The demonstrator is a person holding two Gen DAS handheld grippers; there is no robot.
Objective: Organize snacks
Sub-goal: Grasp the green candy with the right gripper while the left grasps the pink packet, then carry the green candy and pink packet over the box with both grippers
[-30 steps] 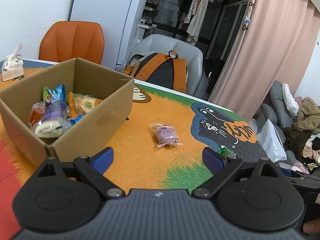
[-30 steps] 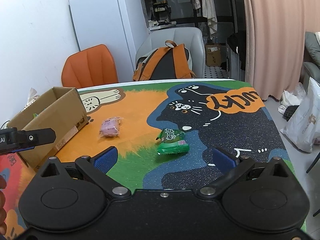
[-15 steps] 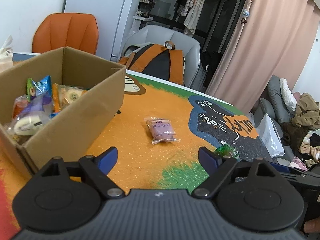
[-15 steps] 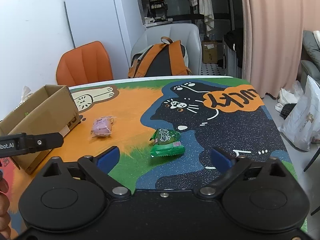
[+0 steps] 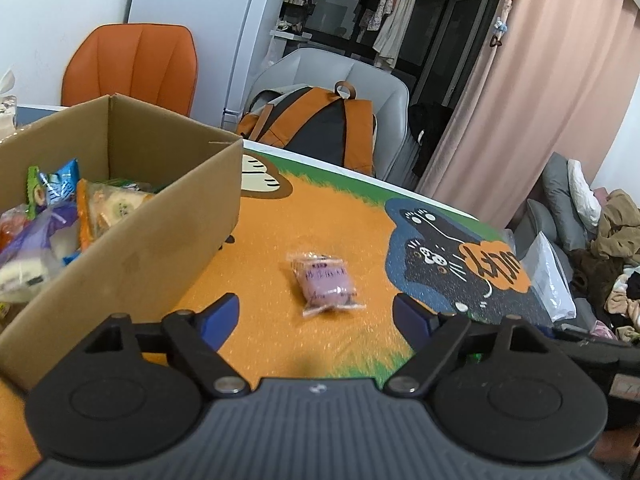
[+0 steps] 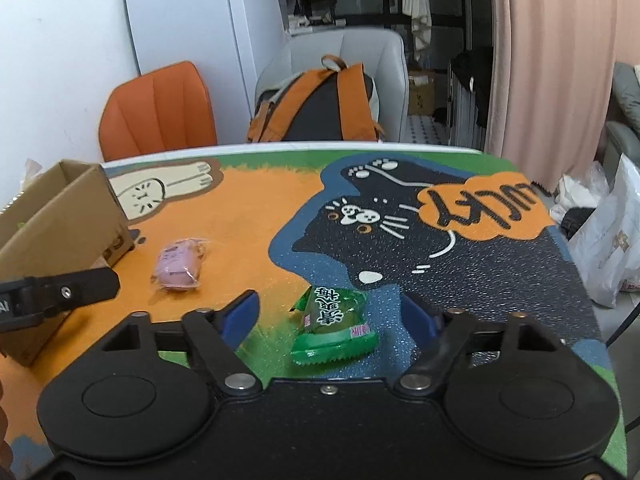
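- Pickup is the step in hand: both grippers are lining up on the two snacks left loose on the mat [image 6: 248, 216], each with jaws closing but touching nothing yet.
- Left gripper [image 5: 316, 314] has its blue pads apart; the pink snack [image 5: 326, 284] lies on the orange part of the mat just ahead, roughly between the fingertips, not gripped.
- Right gripper [image 6: 334, 316] has its pads apart on either side of the green snack [image 6: 332, 326], which lies flat where green meets blue on the mat; the pads look clear of the wrapper.
- Box [image 5: 132, 248] stands at the left, just beside the pink snack, already holding several packets.
- Next move, as I judge it: sink each gripper a little further and pinch each wrapper across its short width, then lift and carry both to the box.
- Risk: thin wrappers may slide out of a shallow pinch.
- Against a second ago: both snacks sit nearer and lower in each view, the box looms larger at the left, and both pairs of jaws stand narrower, the right far more so.
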